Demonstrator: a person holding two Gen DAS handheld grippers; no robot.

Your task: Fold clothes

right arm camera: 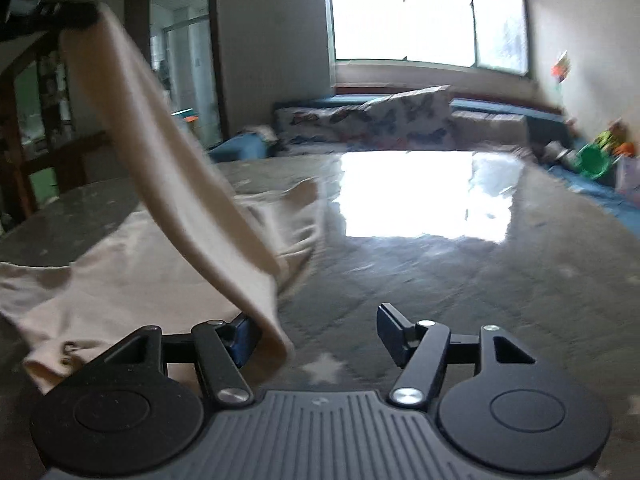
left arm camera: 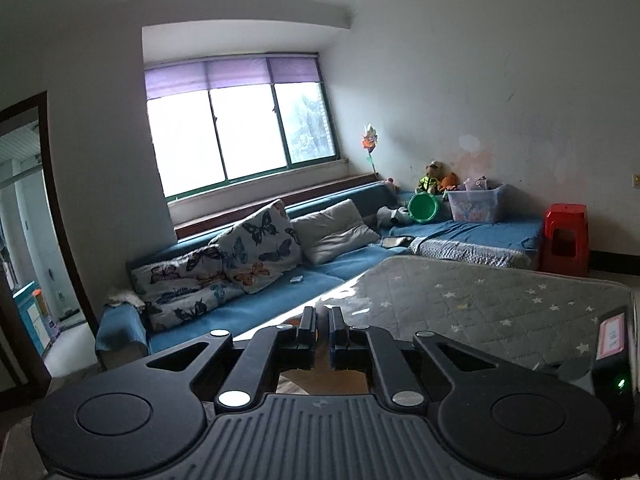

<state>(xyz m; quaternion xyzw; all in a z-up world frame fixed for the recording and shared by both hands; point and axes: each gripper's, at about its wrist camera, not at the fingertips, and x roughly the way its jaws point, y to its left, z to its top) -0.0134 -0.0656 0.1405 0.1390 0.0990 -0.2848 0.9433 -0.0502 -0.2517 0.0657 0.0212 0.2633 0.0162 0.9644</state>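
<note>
A beige garment [right arm camera: 132, 276] lies crumpled on the left part of the grey star-patterned quilted surface [right arm camera: 440, 280]. One long strip of it [right arm camera: 160, 152] is pulled up and to the left, where my left gripper [right arm camera: 80, 16] is shut on its end. In the left wrist view the left gripper [left arm camera: 322, 312] has its jaws nearly together, with a sliver of tan cloth [left arm camera: 322, 360] between them. My right gripper [right arm camera: 314, 318] hovers low over the surface with its jaws wide apart. The strip's lower end hangs in front of its left finger [right arm camera: 240, 334], unpinched.
The quilted surface [left arm camera: 480, 300] stretches right and ahead. Beyond it runs a blue sofa [left arm camera: 280, 296] with butterfly cushions [left arm camera: 256, 248]. A green basin [left arm camera: 424, 208], a plastic box [left arm camera: 476, 204] and a red stool [left arm camera: 564, 240] stand at the far right. A doorway [right arm camera: 180, 60] opens on the left.
</note>
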